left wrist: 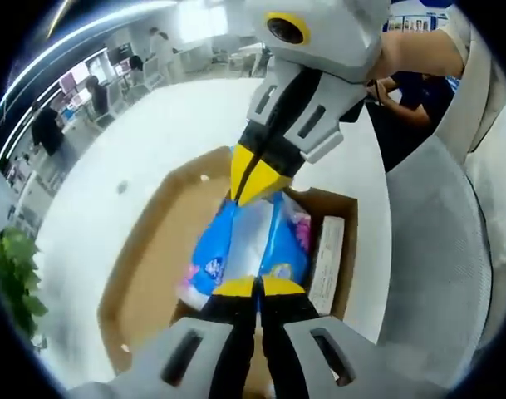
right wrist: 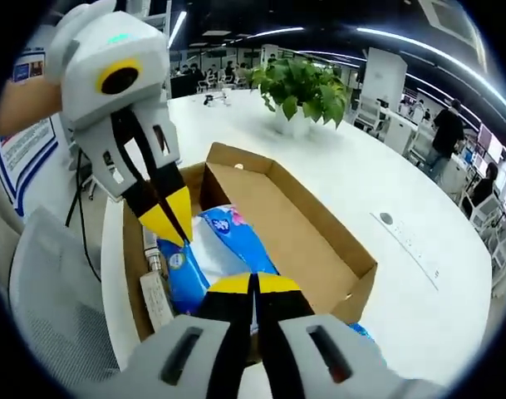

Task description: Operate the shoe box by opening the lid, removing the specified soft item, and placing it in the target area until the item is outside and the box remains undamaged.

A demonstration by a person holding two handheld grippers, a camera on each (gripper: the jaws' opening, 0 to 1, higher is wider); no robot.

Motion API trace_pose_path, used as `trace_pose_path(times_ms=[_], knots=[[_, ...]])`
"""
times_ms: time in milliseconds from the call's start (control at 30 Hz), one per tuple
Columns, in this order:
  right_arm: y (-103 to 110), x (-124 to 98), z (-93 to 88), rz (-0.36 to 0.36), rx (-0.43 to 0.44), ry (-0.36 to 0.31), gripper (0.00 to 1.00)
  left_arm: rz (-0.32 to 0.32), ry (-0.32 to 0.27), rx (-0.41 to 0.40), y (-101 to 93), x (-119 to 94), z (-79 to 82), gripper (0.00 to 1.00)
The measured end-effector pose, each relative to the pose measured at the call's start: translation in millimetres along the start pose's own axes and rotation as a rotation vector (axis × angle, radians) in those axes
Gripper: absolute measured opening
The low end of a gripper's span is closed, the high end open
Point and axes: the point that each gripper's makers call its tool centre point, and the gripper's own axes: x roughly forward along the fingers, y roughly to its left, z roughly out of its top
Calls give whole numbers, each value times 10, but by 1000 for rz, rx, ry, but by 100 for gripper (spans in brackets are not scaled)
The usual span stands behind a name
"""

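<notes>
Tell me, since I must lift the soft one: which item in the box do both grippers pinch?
The blue plastic pack, at opposite ends, by the left gripper and right gripper. The pale flat carton lies untouched beside it against the shoe box wall.

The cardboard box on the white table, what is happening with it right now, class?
A person holds two grippers over the open cardboard box on the white table. Both grippers are on the blue soft package inside it: the left gripper at one end, the right gripper at the other, each with its jaws together on the package. The package is still inside the box, beside a small white carton. A potted plant stands on the table beyond.
</notes>
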Motion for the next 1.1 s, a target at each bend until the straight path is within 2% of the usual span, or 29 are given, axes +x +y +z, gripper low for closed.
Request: trace_pose_path(times_ms=[267,633,833,1100], knots=[[28,-196,195,4,-38,-38,0,33,-19,-8,-16,-218,138,0],[-17,-462,316,-5,-67,-56,0,49,-64,5,-101,-392,402,0],[-74,-619,329,-16,-73,-58,0,48,-83,24,-154,-400,562,0],[-192,-828,259,-39,-80,-50,0,30,-110,48,-218,-349,802,0]])
